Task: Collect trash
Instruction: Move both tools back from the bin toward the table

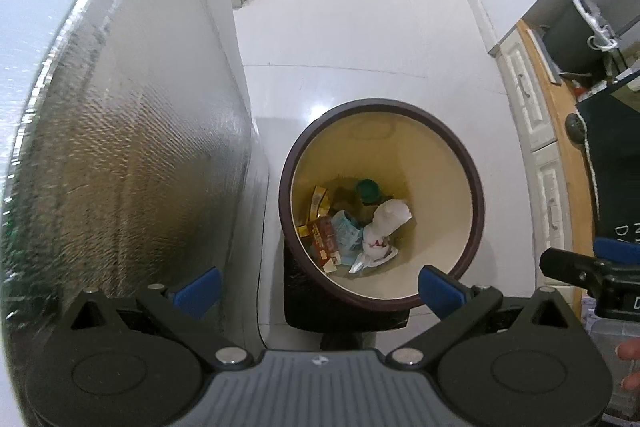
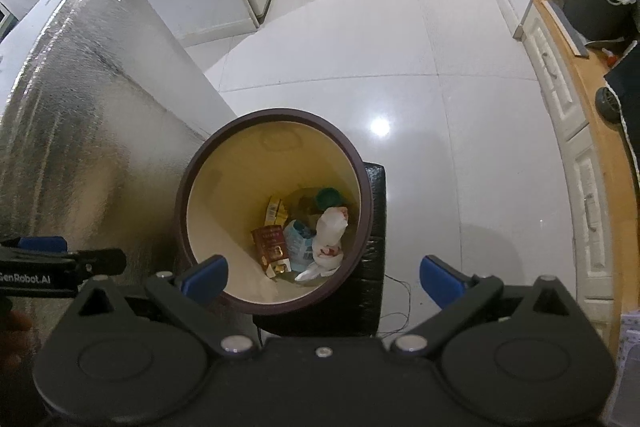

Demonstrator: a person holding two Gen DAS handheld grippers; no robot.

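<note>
Seemingly I'm nearly done: the trash lies at the bottom of the bin. My left gripper and right gripper hang above it, both spread wide and empty; no other litter shows.

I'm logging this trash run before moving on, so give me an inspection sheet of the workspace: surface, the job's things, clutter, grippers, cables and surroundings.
Surface: glossy pale tile floor, bare around the bin.
Job's things: round bin with dark rim and cream inside, standing upright; at its bottom a white plastic bag, a red carton, a yellow packet, a light blue wrapper and a green lid.
Clutter: nothing seen on the floor.
Grippers: left gripper and right gripper both open and empty, above the bin.
Cables: a thin dark wire on the floor beside the bin's black base.
Surroundings: silver textured panel left of the bin; white cabinets with a wooden countertop on the right.
</note>
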